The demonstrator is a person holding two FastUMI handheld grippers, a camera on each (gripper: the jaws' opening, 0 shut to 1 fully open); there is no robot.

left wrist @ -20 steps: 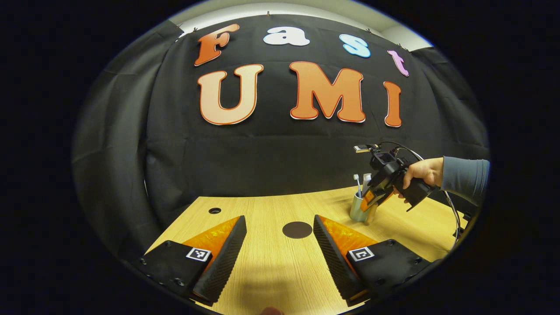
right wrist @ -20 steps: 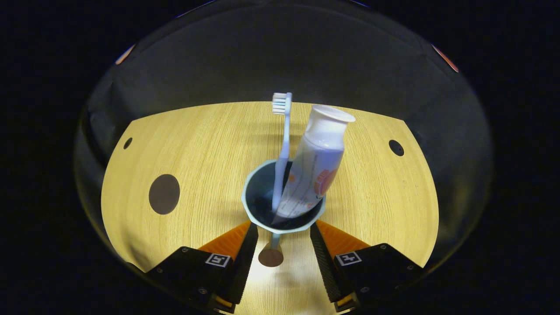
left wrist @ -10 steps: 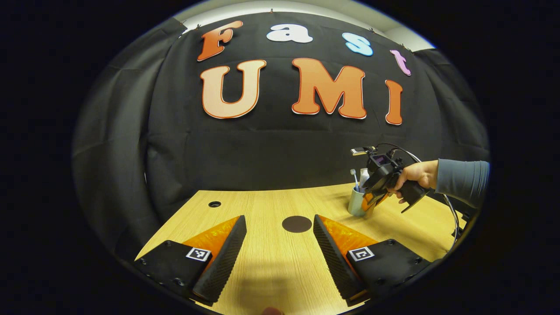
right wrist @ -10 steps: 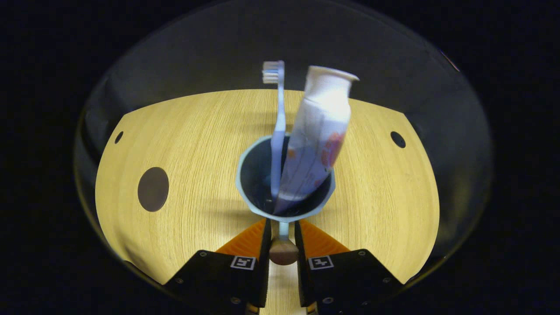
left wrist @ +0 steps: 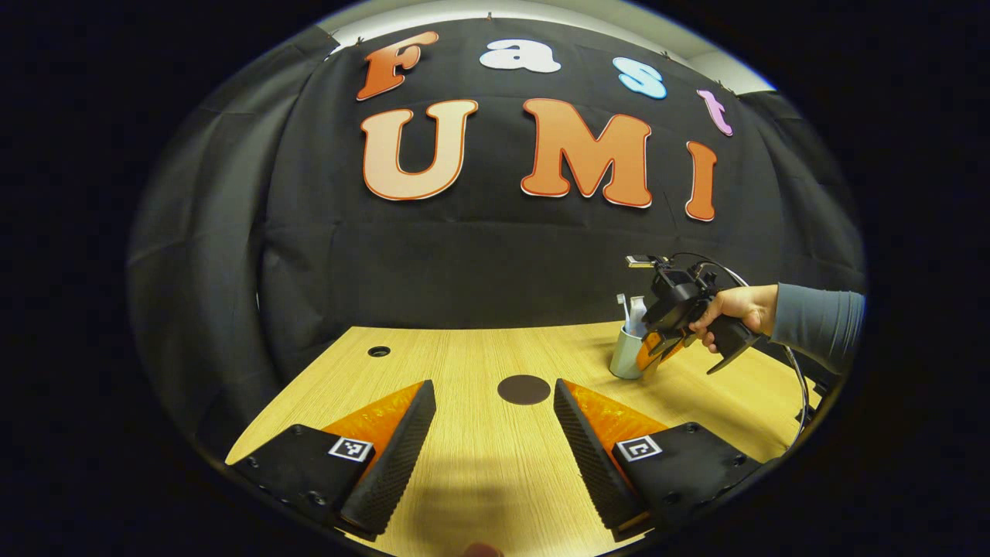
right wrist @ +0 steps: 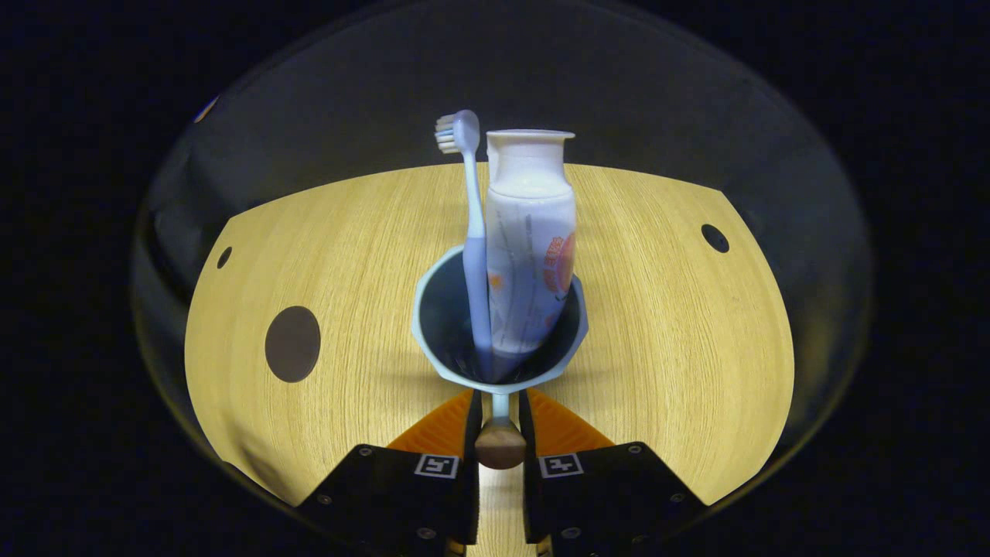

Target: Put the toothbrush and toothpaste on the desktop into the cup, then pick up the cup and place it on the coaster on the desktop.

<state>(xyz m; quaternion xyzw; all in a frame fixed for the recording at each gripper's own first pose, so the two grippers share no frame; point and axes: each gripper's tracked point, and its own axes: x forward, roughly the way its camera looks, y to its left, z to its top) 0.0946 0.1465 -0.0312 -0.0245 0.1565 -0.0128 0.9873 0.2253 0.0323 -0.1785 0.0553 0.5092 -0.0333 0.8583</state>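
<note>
A pale blue cup [right wrist: 501, 352] holds a light blue toothbrush [right wrist: 472, 232] and a white toothpaste tube [right wrist: 530, 255], both standing nearly upright. My right gripper [right wrist: 499, 418] is shut on the cup's handle with its wooden knob, just under the rim. In the left gripper view the same cup [left wrist: 625, 357] is at the right, held by the right gripper [left wrist: 657, 348] in a person's hand [left wrist: 735, 305]. The dark round coaster [left wrist: 524, 389] lies ahead of my left gripper [left wrist: 495, 433], which is open over the desktop. From the right gripper view the coaster [right wrist: 292, 343] is to the left of the cup.
The wooden desktop [right wrist: 665, 325] has small dark cable holes near its far corners [right wrist: 715, 237] [left wrist: 379, 351]. The black cloth wall rises behind the desk. A grey sleeve and a cable [left wrist: 797, 363] reach in at the right.
The right gripper closed its fingers on the cup's handle. The cup tipped slightly, so the toothbrush and tube now stand straighter. In the left gripper view the cup sits a little higher and farther left.
</note>
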